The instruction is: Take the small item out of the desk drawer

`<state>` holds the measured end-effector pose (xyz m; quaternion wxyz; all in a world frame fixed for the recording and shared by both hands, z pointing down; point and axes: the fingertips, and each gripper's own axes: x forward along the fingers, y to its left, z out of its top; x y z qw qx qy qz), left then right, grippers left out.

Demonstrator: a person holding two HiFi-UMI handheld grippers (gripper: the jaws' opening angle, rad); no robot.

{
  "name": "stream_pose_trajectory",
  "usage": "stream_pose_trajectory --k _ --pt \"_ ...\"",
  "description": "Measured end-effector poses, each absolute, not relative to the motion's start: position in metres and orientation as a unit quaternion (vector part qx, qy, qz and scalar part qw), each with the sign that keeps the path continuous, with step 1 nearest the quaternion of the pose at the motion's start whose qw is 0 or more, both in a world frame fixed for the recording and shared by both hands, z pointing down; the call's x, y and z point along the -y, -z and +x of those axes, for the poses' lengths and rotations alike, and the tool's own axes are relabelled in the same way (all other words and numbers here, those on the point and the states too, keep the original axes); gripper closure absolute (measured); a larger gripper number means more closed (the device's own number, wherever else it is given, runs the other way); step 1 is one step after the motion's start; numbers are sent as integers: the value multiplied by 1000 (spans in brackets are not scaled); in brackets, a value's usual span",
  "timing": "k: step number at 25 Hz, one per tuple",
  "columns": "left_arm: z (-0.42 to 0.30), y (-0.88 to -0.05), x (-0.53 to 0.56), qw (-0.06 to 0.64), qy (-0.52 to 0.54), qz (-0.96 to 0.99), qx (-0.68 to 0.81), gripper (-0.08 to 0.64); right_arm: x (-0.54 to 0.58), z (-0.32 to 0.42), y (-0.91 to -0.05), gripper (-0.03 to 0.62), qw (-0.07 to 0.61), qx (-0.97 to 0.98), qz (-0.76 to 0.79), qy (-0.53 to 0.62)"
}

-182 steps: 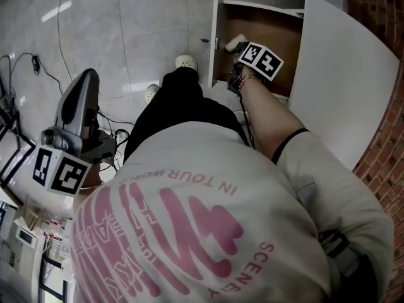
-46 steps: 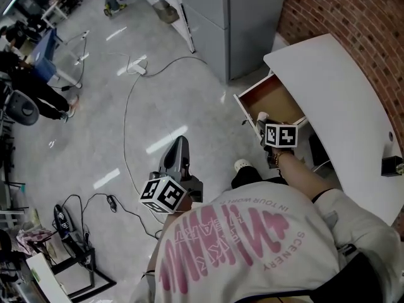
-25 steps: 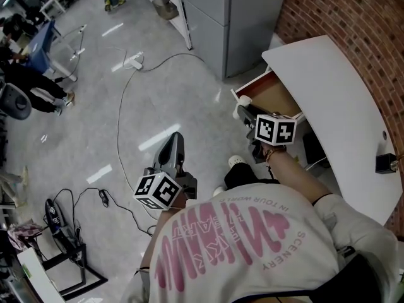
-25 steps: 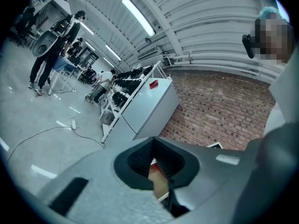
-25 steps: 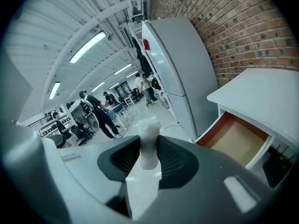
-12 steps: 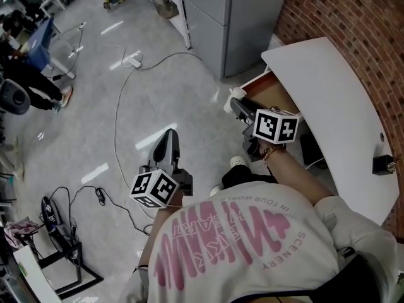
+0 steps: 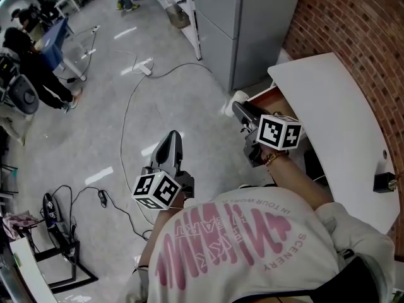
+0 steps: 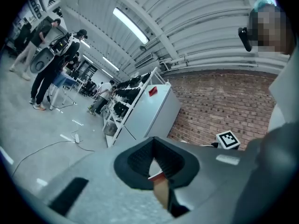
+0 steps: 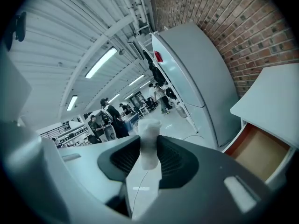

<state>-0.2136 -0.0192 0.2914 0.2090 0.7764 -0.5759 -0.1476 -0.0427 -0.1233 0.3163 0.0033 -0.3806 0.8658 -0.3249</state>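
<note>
A small white item (image 9: 149, 140) stands upright between the pads of my right gripper (image 9: 149, 158), which is shut on it. In the head view that gripper (image 7: 237, 108) holds the white item (image 7: 234, 98) in the air, just left of the open desk drawer (image 7: 274, 101). The drawer's brown inside (image 9: 258, 154) shows nothing in the part I can see. My left gripper (image 7: 172, 139) hangs over the floor to the left, well apart from the drawer. Its jaws (image 8: 156, 163) are shut with nothing between them.
The white desk (image 7: 341, 125) runs along a brick wall (image 7: 369, 30), with a small black device (image 7: 382, 182) on it. A grey cabinet (image 7: 252, 24) stands beyond the drawer. Cables (image 7: 126, 106) trail over the grey floor. Several people (image 7: 35, 68) stand at the far left.
My right gripper has lifted the white item up and away from the drawer mouth. The left gripper has risen slightly. The head view has shifted a little.
</note>
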Motion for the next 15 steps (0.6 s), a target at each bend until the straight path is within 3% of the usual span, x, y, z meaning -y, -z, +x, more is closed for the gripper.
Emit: stream_pose_trajectory --k 15 --pt "-173 -290 53 208 147 765 591 557 158 -12 -313 465 -6 -877 -352 326"
